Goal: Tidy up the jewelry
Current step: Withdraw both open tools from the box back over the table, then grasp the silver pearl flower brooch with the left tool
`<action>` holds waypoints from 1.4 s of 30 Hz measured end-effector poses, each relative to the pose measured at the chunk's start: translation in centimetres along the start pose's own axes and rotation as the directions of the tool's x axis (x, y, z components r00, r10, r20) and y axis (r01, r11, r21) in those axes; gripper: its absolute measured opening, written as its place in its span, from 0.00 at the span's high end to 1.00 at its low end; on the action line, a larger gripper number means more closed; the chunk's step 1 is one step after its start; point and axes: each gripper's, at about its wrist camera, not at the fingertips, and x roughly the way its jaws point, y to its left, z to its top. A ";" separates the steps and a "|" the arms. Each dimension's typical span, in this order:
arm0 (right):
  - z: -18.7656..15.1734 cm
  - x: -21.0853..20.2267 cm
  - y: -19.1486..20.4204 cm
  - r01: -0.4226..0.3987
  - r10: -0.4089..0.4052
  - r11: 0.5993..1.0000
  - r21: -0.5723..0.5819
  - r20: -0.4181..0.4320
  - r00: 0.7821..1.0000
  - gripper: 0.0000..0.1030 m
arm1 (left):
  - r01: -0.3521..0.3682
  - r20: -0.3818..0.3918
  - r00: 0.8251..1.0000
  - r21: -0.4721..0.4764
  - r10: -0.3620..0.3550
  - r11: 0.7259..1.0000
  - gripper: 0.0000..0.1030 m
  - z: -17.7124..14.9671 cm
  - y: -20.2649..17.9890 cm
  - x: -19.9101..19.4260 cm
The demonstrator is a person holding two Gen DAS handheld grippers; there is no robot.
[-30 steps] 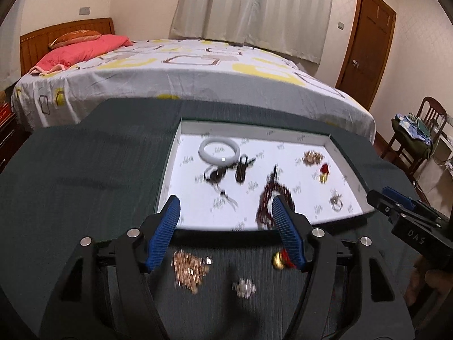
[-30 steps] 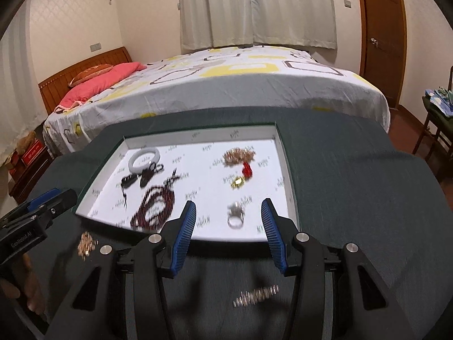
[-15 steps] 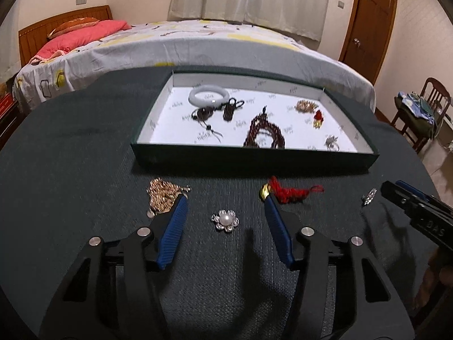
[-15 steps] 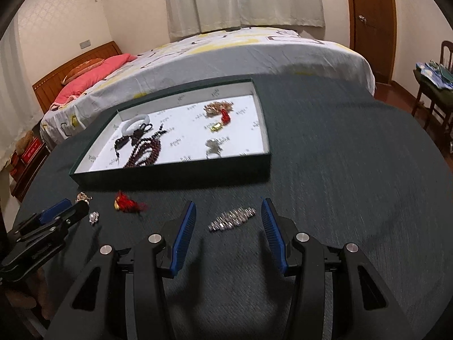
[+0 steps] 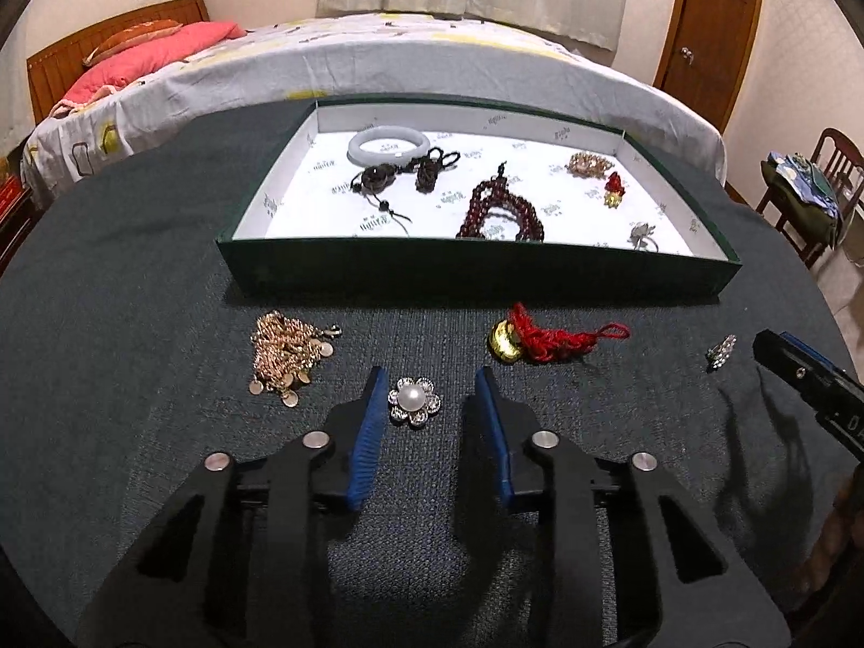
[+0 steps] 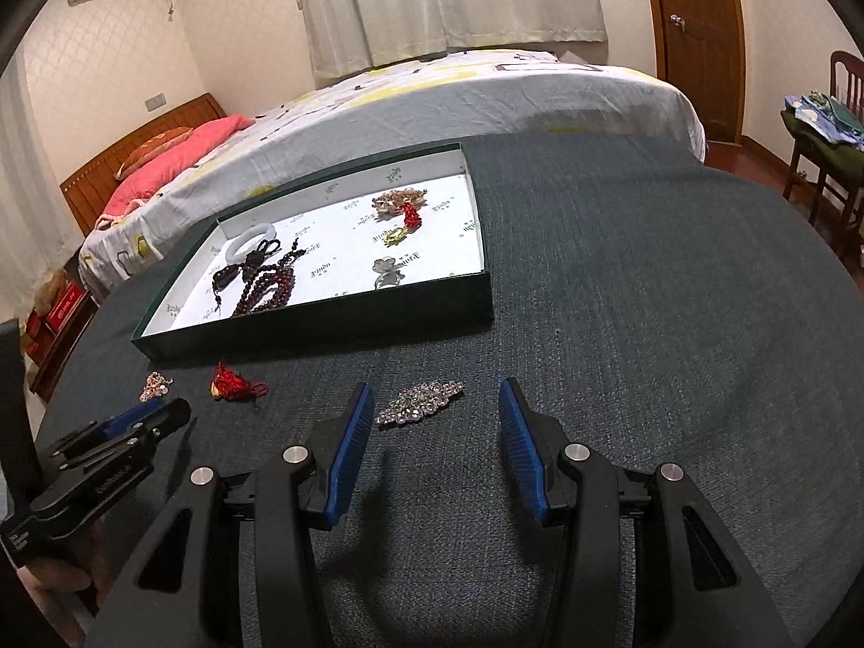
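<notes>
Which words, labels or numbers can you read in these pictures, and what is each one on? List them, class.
"DA", cut off at the picture's edge: on the body of the right claw.
Raised lettering on the left claw, whose jaws are closing with the pearl brooch between them: too blurred to read.
Repeated printed logo on the lining of the tray: too small to read.

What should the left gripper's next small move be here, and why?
Probably finish closing on the pearl flower brooch. The left gripper already straddles it on the cloth, jaws closing, pads apparently not yet pressing, and the brooch is outside the green tray.
</notes>
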 end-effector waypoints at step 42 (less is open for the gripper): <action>-0.6 1.2 -0.3 -0.007 0.007 1.000 0.006 -0.038 0.999 0.54 | 0.001 0.013 1.000 0.053 -0.001 0.999 0.81 -0.2 0.0 -0.3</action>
